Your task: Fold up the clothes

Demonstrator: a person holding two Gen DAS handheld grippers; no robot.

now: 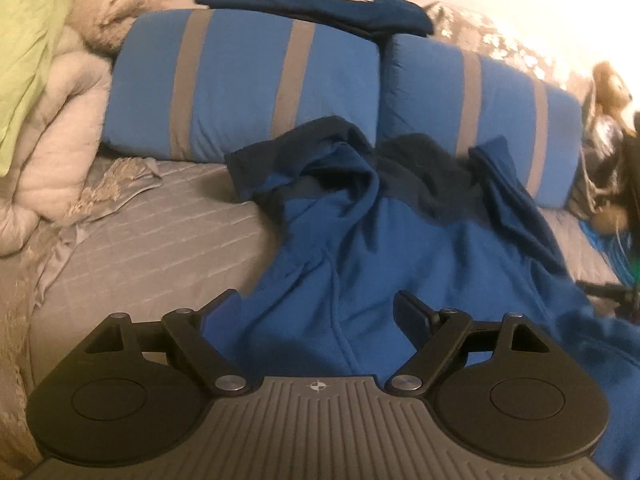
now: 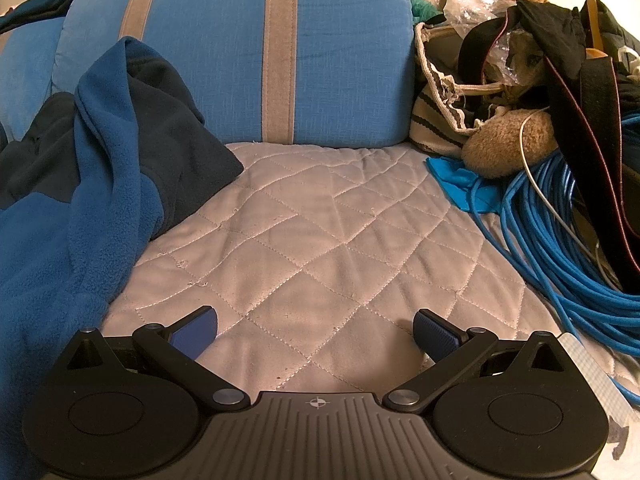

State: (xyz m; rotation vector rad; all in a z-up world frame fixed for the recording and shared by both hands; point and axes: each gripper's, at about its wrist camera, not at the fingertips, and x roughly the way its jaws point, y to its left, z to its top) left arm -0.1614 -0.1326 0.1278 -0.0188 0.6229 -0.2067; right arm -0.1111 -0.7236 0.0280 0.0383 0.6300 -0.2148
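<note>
A bed (image 2: 320, 216) with a grey quilted cover carries everything here, and two blue pillows with grey stripes (image 1: 248, 80) stand against its head. On the cover lies the blue fleece top (image 1: 360, 248), spread but rumpled: its body runs toward the cameras, its dark navy shoulder panels and collar are bunched against the pillows, and one sleeve (image 2: 132, 120) is heaped up at the right edge of the garment with its dark cuff end resting on the quilt.

The fleece looks soft, thick and light. I judge it will drape and sag when lifted and will not hold a crease sharply; its nap should give good purchase, so slipping is unlikely. Good places to take hold seem to be the hem corners, the shoulder seams or the sleeve cuff, where the cloth is doubled and a pinch catches one clear edge.

The left gripper (image 1: 316, 312) hovers over the lower body of the fleece, jaws spread wide and holding nothing. The right gripper (image 2: 316, 332) is over bare quilt just beside the garment, jaws likewise released and empty.

The quilt is soft and may yield under a press. A dark blue garment (image 1: 320, 12) lies on top of the pillows, seemingly folded. To the right sit a coil of blue cable (image 2: 560, 240), a plush bear (image 2: 508, 144) and bags; to the left, pale bedding (image 1: 60, 100).
</note>
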